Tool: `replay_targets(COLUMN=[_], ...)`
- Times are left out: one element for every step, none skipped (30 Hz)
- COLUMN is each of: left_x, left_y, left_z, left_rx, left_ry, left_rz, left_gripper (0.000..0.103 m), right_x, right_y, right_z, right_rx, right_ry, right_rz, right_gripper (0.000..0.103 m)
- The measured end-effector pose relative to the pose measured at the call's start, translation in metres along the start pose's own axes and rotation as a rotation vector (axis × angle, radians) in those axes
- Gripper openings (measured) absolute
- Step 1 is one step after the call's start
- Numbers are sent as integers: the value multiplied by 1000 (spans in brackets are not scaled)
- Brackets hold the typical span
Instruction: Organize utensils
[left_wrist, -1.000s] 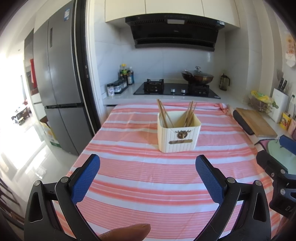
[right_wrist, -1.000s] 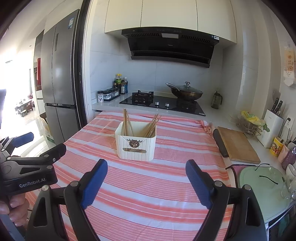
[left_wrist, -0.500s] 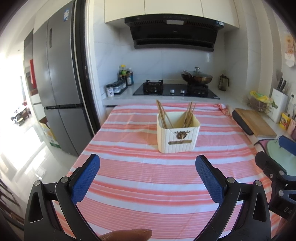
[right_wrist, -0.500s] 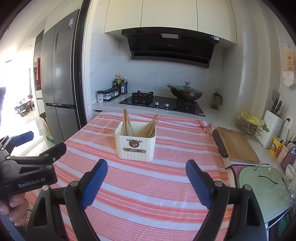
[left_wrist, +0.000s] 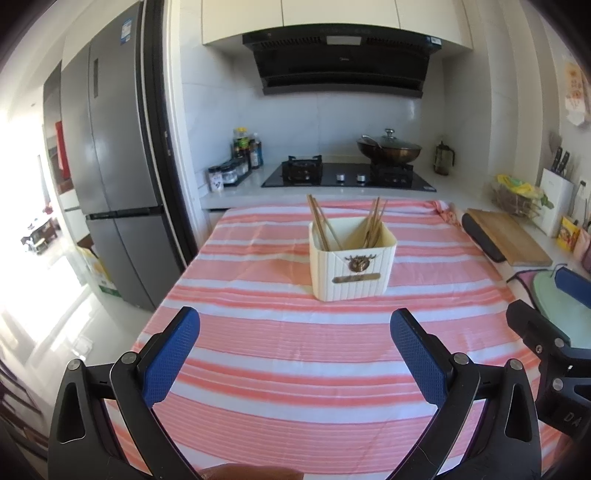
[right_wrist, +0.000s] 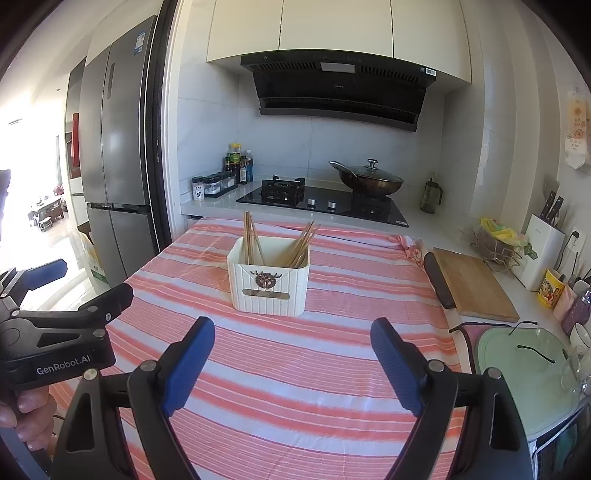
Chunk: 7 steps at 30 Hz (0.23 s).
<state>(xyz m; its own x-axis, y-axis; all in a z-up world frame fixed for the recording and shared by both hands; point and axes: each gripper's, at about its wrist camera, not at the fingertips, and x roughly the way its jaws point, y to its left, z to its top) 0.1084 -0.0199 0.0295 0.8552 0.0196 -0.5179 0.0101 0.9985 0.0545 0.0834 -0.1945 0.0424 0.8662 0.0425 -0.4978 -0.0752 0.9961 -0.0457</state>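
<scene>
On the striped table (left_wrist: 295, 369) the cream chopstick holder (left_wrist: 352, 267) stands near the middle with wooden chopsticks (left_wrist: 321, 225) upright in both its compartments, and we see no loose utensil on the cloth; our left gripper (left_wrist: 294, 341) and right gripper (right_wrist: 292, 350) hover short of it, fingers spread wide and holding nothing. We judge this fits either sorted chopsticks or ones awaiting re-sorting between compartments; which, we cannot tell.

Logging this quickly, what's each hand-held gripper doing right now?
Left hand-held gripper: open, holding nothing.
Right hand-held gripper: open, holding nothing.
</scene>
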Motion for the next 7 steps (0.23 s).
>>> replay_targets(left_x=[0, 0, 0, 0, 1, 4, 8], left_y=[-1, -1, -1, 0, 1, 1, 1], left_z=[0, -1, -2, -2, -2, -2, -2], left_rx=[3, 0, -6, -11, -13, -10, -6], left_ry=[1, -2, -7, -11, -13, -11, -4], left_rz=[-2, -4, -6, -6, -6, -7, -9], left_gripper=[103, 103, 103, 103, 103, 103, 103], right_x=[1, 1, 2, 2, 3, 5, 8], right_y=[0, 0, -1, -1, -1, -2, -3], right_z=[0, -1, -1, -2, -2, -2, -2], right_rx=[1, 2, 3, 3, 3, 4, 6], right_ry=[2, 4, 6, 7, 8, 12, 17], right_rz=[0, 0, 1, 2, 2, 2, 0], right_gripper=[88, 88, 88, 88, 88, 88, 88])
